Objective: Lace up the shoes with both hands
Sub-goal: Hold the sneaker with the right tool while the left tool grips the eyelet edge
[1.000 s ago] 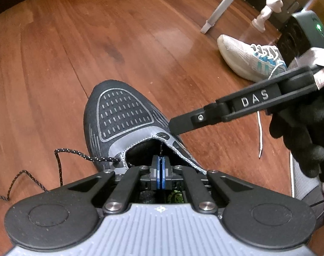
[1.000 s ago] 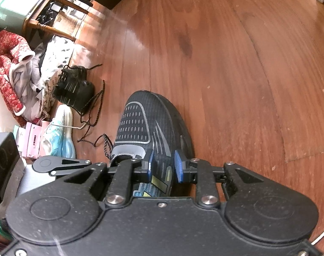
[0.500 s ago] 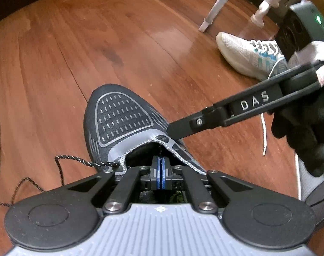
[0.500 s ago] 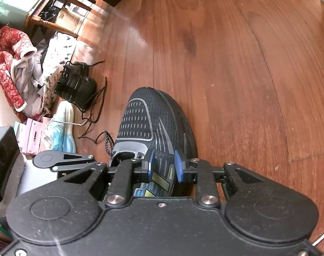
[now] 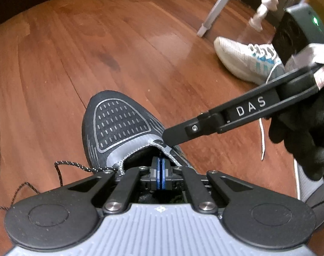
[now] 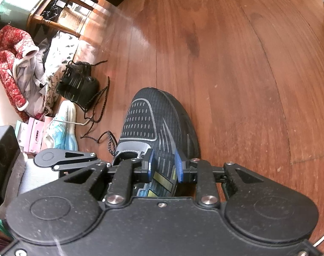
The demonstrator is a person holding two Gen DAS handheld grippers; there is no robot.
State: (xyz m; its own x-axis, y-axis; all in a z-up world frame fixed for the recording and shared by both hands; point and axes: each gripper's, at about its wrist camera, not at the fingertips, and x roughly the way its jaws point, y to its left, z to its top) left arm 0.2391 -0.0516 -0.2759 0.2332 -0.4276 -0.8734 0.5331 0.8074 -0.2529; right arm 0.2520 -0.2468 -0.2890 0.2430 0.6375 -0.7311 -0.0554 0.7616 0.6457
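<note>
The letters "DAS" are written in white on the side of the right gripper (image 5: 165, 137), whose tip touches the shoe's (image 5: 119, 125) edge. The black shoe sits on the wood floor (image 5: 98, 53), its toe past both sets of fingers. The left gripper (image 5: 161, 166) is closed tight over the shoe's opening; whether it pinches anything is hidden. The right gripper's fingers (image 6: 150, 165) stand a little apart over the shoe's side, and I cannot tell if they squeeze it. The lace (image 5: 76, 165) trails left of the left fingers and is cut off at the edge.
</note>
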